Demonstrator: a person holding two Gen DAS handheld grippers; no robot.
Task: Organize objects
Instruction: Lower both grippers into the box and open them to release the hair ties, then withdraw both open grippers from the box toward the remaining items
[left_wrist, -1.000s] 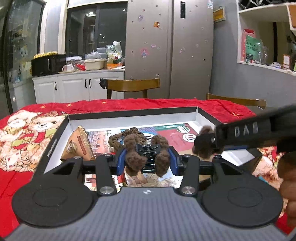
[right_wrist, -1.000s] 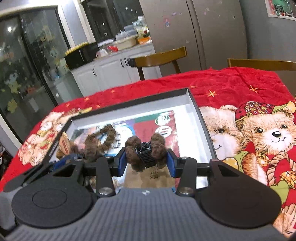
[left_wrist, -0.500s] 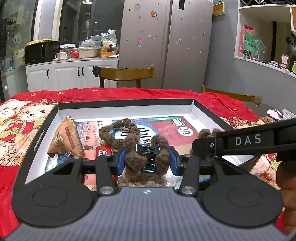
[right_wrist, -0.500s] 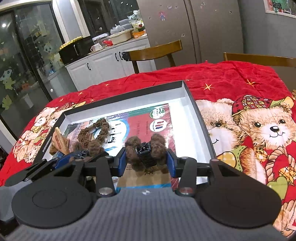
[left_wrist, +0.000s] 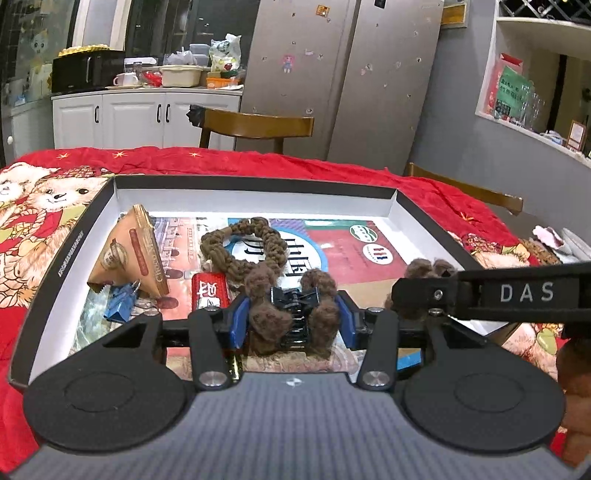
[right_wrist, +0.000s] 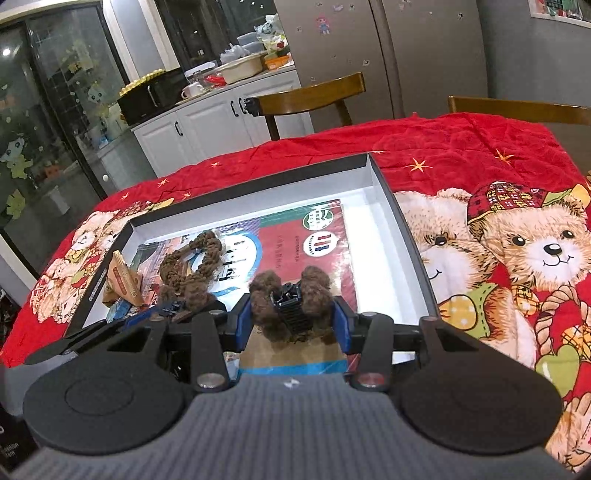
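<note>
A black-rimmed white box (left_wrist: 255, 184) lies on the red bear-print cloth. Inside it are a printed sheet (left_wrist: 354, 258), a brown braided ring (left_wrist: 243, 247), a tan triangular packet (left_wrist: 133, 254), a red packet (left_wrist: 208, 291) and a blue wrapper (left_wrist: 120, 306). Over the box's near side, my left gripper (left_wrist: 291, 319) is shut on a brown fuzzy claw clip (left_wrist: 266, 317). Just to its right, my right gripper (right_wrist: 291, 317) is shut on a second fuzzy claw clip (right_wrist: 267, 295). In the left wrist view the right gripper (left_wrist: 424, 291) comes in from the right edge.
Two wooden chairs (left_wrist: 255, 125) (right_wrist: 517, 109) stand at the far side of the table. Behind them are a steel fridge (left_wrist: 343, 74) and white cabinets (left_wrist: 129, 118) with a crowded counter. Bear-print cloth (right_wrist: 517, 251) lies to the right of the box.
The left wrist view has swung and rolled slightly, so more of the box's left side and its contents show. Each gripper stays closed on its fuzzy clip. The right gripper has hardly moved.
</note>
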